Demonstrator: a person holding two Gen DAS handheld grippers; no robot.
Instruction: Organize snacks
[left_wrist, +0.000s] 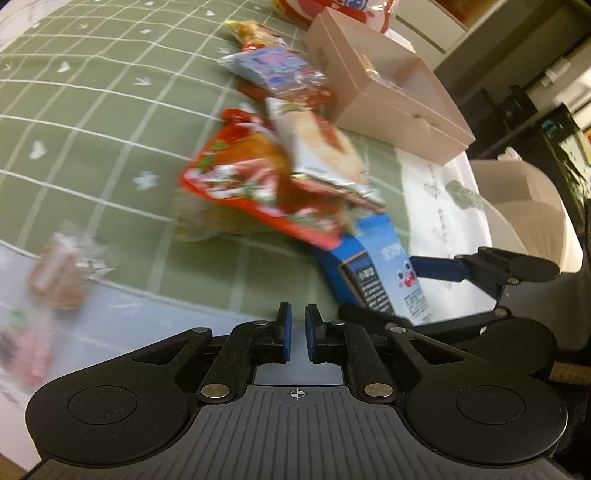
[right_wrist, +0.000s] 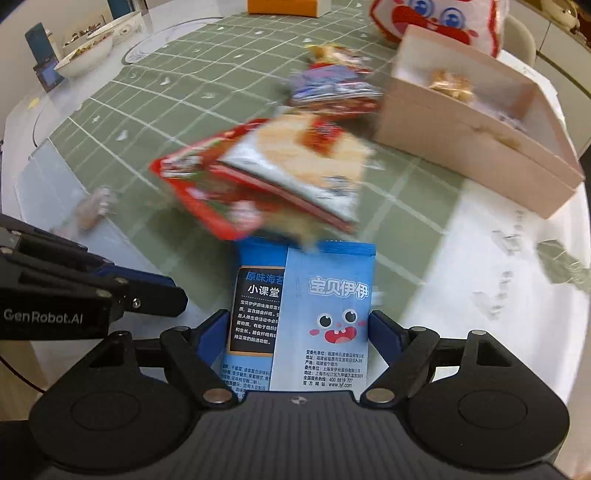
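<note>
Left tongs (left_wrist: 298, 332) sit together, empty, over the surface (left_wrist: 110, 129); right tongs (right_wrist: 297, 345) clamp the blue snack packet (right_wrist: 325, 317); carried toward the pink box (right_wrist: 480, 140), its slippery film might slide loose, or clip the red packet (right_wrist: 207, 192).

The left gripper (left_wrist: 298, 334) points steeply down, its blue pads (left_wrist: 285, 332) nearly together with nothing between them. Close beside it, the right gripper (right_wrist: 297, 341) also angles downward, jaws spread wide, its blue pads (right_wrist: 384, 332) pressing either side of a blue snack packet (right_wrist: 325, 317) it grips.
</note>
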